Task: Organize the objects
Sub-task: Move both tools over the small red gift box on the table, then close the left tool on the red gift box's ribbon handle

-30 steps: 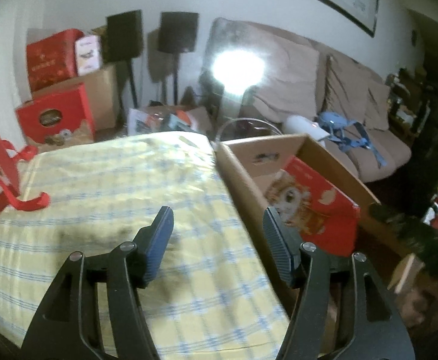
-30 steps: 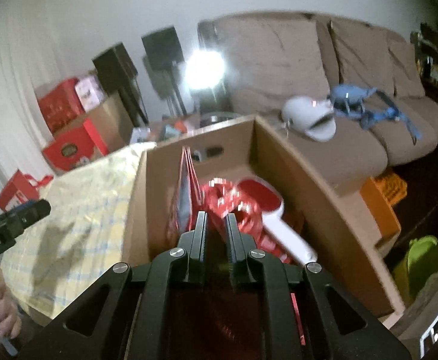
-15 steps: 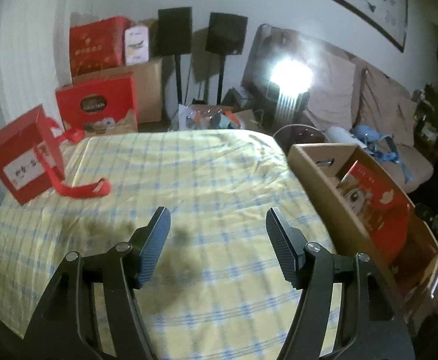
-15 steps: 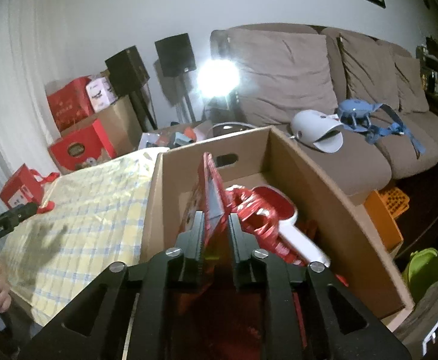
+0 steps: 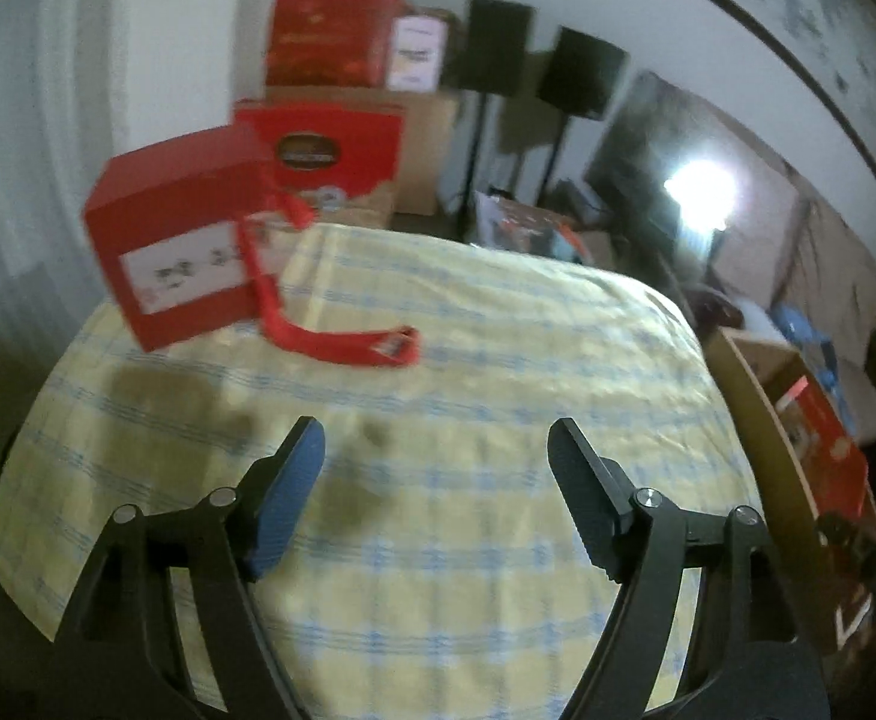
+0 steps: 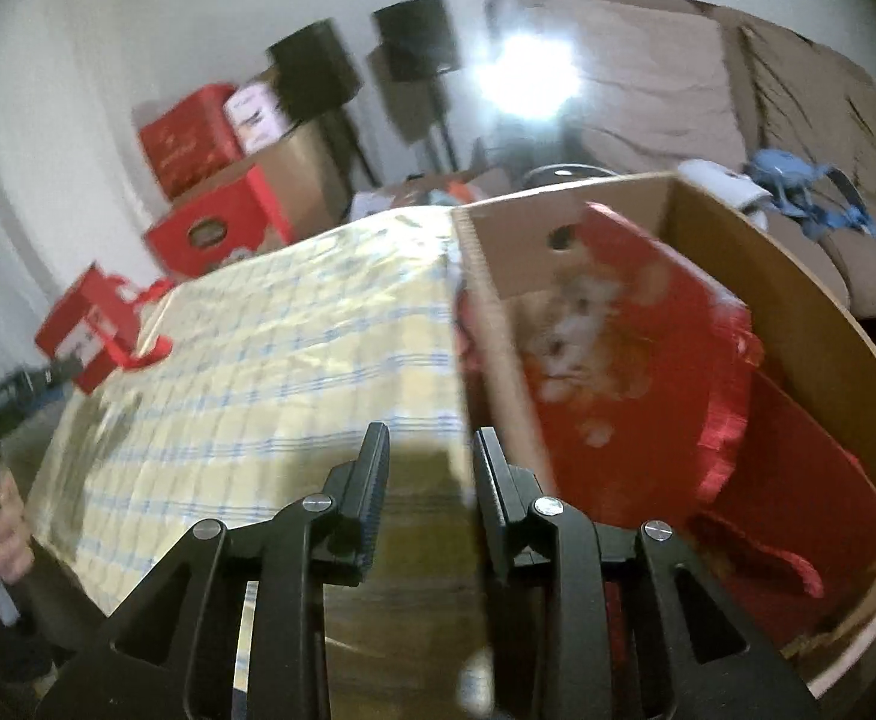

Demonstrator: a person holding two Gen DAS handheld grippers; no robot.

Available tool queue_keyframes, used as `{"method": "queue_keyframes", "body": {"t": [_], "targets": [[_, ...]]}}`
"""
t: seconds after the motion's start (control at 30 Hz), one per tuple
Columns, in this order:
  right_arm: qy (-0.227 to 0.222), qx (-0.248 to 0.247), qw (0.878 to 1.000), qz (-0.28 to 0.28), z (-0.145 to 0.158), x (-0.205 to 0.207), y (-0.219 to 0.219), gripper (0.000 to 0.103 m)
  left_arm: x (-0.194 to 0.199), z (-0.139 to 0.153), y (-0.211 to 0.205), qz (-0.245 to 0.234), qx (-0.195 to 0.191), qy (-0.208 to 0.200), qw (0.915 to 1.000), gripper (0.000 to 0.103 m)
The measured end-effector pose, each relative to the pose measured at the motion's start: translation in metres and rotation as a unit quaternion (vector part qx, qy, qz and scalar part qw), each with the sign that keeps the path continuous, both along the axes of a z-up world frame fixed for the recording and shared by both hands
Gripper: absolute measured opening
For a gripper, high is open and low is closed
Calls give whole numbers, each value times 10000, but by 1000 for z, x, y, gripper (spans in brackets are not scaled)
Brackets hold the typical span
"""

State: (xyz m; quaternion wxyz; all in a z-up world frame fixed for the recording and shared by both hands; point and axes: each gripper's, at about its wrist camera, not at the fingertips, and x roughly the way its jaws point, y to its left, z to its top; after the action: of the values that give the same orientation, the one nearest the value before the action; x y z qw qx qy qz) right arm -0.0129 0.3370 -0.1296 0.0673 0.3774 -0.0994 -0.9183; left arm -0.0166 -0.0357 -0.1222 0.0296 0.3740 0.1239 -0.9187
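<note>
— What had moved?
— Both views had swung left toward the checked table (image 5: 498, 360). Both grippers had just been opening, empty: left gripper (image 5: 435, 456) wide, right gripper (image 6: 432, 450) narrowly.
— The objects?
— Cardboard box (image 6: 798, 300) held red packets (image 6: 648, 372); red gift box (image 5: 180, 234) stood on the table's far-left corner.

A: Dim room, really. One lamp (image 5: 699, 195) blows out to a white blob with a hazy halo in both views.

B: Motion blur too. The red gift box (image 5: 180, 240) is smeared, and the print on the red bag (image 6: 612, 372) in the carton is mush.

A: Fisheye bends the walls and blackens the corners.

B: Soft dark shadows lie on the checked cloth of the table (image 5: 438, 396) just ahead of the left hand-held gripper (image 5: 435, 468), which looks sharper.
</note>
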Motion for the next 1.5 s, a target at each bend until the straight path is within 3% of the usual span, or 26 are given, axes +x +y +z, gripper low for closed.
{"method": "queue_keyframes", "body": {"t": [0.27,0.5,0.63,0.8,1.07,1.17,1.23,1.27,1.33,1.4,1.5], "targets": [[140,94,9976,672,22,-28,-76,42,-5,8,-55,454,-38,46,9990,80],[106,-22,9964,839,20,-36,-114,46,-26,-3,-72,359,-234,-212,9989,84],[-32,-29,9973,731,14,-35,-111,46,-57,-24,-84,425,145,-438,9980,85],[18,-79,9988,492,19,-30,-96,46,-94,-56,-86,601,180,-891,9940,85],[70,-205,9997,101,25,-20,-69,47,-113,-79,-97,1180,300,-924,9882,79],[88,-213,9997,107,24,-16,-67,47,-114,-82,-102,1370,326,-818,9867,71],[85,-249,9996,101,21,-14,-66,47,-116,-83,-102,1455,152,-769,9862,48],[67,-283,9995,93,19,-13,-65,47,-115,-84,-103,1515,86,-773,9854,41],[47,-308,9995,100,17,-13,-64,47,-112,-85,-109,1573,186,-744,9846,17],[61,-320,9994,109,16,-11,-62,47,-110,-86,-112,1482,280,-797,9853,4],[111,-405,9991,71,18,-7,-56,47,-103,-82,-116,1365,262,-758,9874,1]]}}
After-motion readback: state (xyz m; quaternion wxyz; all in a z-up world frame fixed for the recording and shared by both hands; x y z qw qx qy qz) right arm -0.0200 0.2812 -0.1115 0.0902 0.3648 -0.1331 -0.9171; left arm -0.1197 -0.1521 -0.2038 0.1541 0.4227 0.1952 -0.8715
